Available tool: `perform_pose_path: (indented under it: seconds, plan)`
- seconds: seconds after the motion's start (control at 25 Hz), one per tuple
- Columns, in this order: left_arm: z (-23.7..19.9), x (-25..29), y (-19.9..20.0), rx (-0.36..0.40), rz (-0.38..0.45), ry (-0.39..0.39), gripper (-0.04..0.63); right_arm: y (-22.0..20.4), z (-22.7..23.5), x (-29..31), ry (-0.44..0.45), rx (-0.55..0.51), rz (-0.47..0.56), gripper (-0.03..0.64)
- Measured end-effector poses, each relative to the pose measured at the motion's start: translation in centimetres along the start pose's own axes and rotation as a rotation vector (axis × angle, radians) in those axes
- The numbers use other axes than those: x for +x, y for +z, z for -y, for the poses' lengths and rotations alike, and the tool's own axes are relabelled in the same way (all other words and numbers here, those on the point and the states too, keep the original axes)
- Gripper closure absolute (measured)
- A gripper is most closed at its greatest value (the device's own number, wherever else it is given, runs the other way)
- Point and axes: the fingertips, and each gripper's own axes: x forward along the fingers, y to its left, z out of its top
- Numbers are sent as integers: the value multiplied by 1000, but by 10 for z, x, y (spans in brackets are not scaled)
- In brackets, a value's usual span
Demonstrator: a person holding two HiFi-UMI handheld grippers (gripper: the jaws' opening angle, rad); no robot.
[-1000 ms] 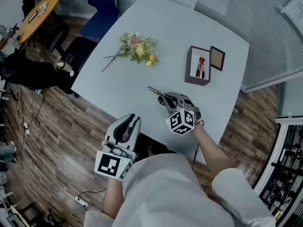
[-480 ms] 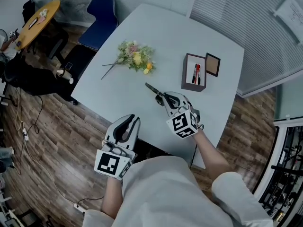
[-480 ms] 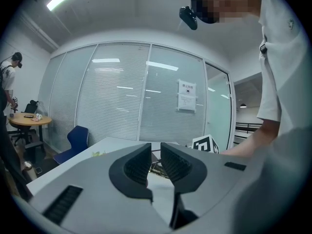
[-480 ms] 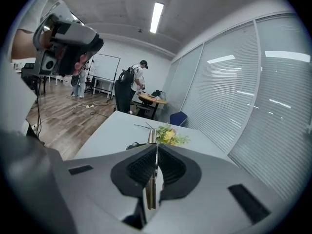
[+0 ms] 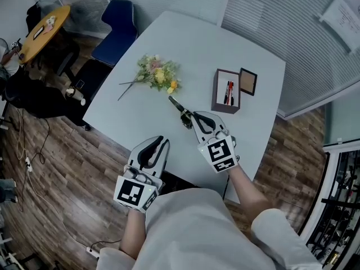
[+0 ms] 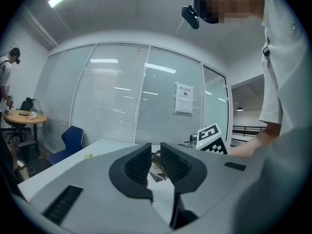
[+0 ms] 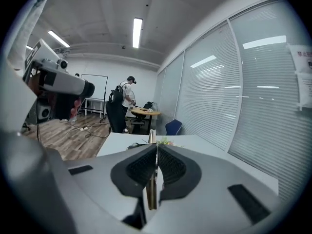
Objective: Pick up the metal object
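The metal object [image 5: 179,109] is a thin, flat, dark strip that sticks out of my right gripper [image 5: 193,118] above the near part of the white table [image 5: 225,49]. In the right gripper view the strip [image 7: 151,184] runs edge-on between the pads, and the right gripper [image 7: 156,152] is shut on it. My left gripper [image 5: 151,151] hangs at the table's near edge, left of the right one. Its jaws [image 6: 155,154] stand a narrow gap apart with nothing between them. Through that gap the right gripper's marker cube [image 6: 212,138] shows.
A bunch of flowers [image 5: 156,73] lies on the table's left part. A brown box with pens [image 5: 226,91] and a small frame [image 5: 247,81] stand further right. A blue chair [image 5: 116,22] and a round yellow table [image 5: 43,22] are beyond the left edge.
My right gripper has lifted from the table with the metal object in it and has rolled. The left gripper has hardly moved.
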Motion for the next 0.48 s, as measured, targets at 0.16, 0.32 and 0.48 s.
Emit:
perform_pose_path:
  seconds: [0.16,0.32,0.48]
  plan:
    - [3,7,1,2,0,-11,526,11,3,-8,-6,59,28,603]
    - [3,12,0,-1,0,-15,528,20,6,-17,-18,104,56,603]
    - [4,18,1,-2,1,-25,531,26,12,-26,-33,152,88,603]
